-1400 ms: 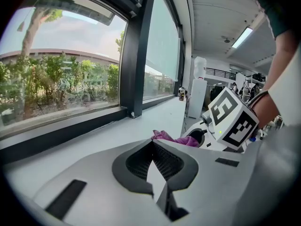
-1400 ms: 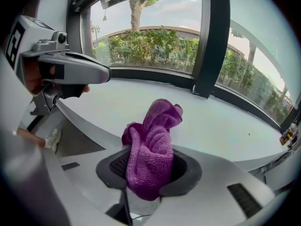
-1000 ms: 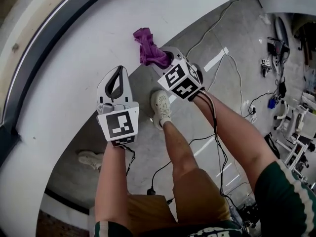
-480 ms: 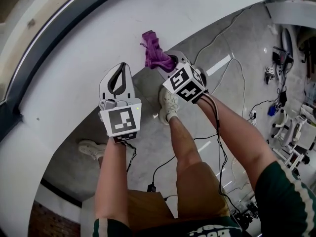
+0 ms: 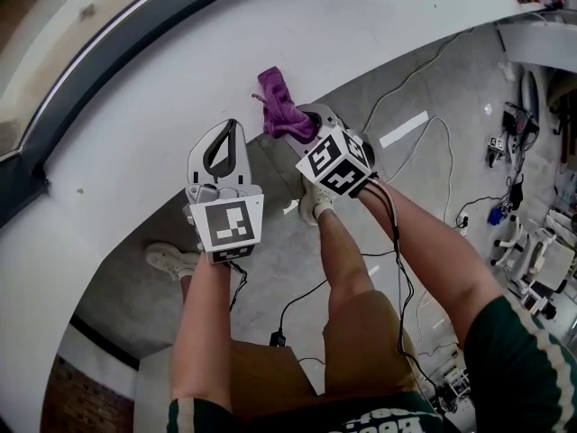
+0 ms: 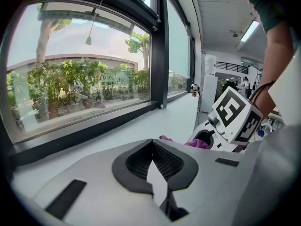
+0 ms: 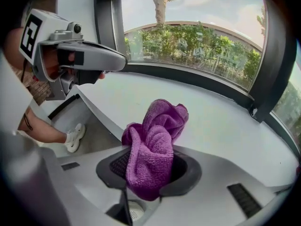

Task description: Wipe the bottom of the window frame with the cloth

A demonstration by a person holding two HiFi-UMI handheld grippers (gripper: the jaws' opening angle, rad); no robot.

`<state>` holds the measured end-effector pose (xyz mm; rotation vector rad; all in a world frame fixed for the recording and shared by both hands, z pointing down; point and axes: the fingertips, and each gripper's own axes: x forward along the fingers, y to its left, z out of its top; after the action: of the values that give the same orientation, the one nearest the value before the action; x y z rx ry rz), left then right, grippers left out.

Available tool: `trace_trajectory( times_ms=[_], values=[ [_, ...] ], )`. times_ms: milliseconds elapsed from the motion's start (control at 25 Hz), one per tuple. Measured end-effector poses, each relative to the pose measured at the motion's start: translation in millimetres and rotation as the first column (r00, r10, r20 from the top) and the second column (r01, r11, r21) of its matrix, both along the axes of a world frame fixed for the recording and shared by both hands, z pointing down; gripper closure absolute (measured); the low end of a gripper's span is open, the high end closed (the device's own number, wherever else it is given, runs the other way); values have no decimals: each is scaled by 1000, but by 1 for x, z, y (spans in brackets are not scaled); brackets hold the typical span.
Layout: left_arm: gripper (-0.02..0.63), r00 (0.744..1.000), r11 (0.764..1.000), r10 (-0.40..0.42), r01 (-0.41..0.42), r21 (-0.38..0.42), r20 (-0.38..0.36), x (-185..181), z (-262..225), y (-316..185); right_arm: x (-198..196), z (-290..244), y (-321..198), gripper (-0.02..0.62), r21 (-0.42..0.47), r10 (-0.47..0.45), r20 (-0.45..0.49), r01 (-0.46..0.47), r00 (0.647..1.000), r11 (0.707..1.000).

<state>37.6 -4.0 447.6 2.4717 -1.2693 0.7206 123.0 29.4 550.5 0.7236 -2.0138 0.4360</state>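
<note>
- The window [image 6: 80,79] fills the field ahead of both tools. Trees and shrubs are visible through the glass.
- The window frame [image 6: 94,126] is dark. Its bottom rail runs across the far side of the sill, ahead of both tools and well apart from their tips.
- The sill [image 5: 162,106] is a broad white ledge lying under and ahead of both tools. Its near edge passes just beneath the tool bodies.
- The floor [image 5: 424,88] is grey and lies below and behind the tools.
- The person stands behind the tools with one forearm [image 5: 203,332] leading into each tool body.
- The left tool [image 6: 151,145] has its jaws together, tips meeting, with nothing between the pads. It sits level, just to the left of the right tool, and points across the sill toward the bottom rail.
- The right tool [image 7: 149,168] has its jaws clamped on the cloth. It points across the sill at an angle toward the frame.
- The cloth [image 7: 157,140] is purple and bunched. It is held between the right tool's pads and projects forward past the tips over the sill. Whether it touches the sill surface cannot be determined.
- A marker cube [image 5: 335,162] sits at the rear of the right tool. A second marker cube [image 5: 225,225] sits at the rear of the left tool.
- One white shoe [image 5: 171,260] stands on the floor below the left tool.
- Black cables [image 5: 297,300] run from the rear of the right tool down to the floor.
</note>
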Motion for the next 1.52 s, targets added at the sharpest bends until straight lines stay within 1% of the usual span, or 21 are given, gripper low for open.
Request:
trace_trajectory(
  times_ms=[160,400,640,760,1080,1520],
  values=[
    [597,999,999,-40,40,-17,-1,-2,2,1,-2,3,3,448,-14,-12,8,12,1000,1000],
    [597,995,995,-102,101,-18,-12,-35,-2,4,-27,2,5,448,-14,-41,7,42,999,999],
    [597,989,989,-147,147,-18,-4,-75,-3,11,-61,2,13,448,-22,-87,9,87,996,996],
    [597,986,985,-168,168,-29,1,-87,-5,13,-73,1,16,448,-34,-109,15,109,994,993],
    [597,981,981,-193,193,-21,11,-122,-9,21,-115,1,28,448,-54,-142,37,144,989,988],
    [597,963,962,-269,270,-34,28,-182,-8,42,-179,0,42,448,-73,-232,55,235,971,969]
  ],
)
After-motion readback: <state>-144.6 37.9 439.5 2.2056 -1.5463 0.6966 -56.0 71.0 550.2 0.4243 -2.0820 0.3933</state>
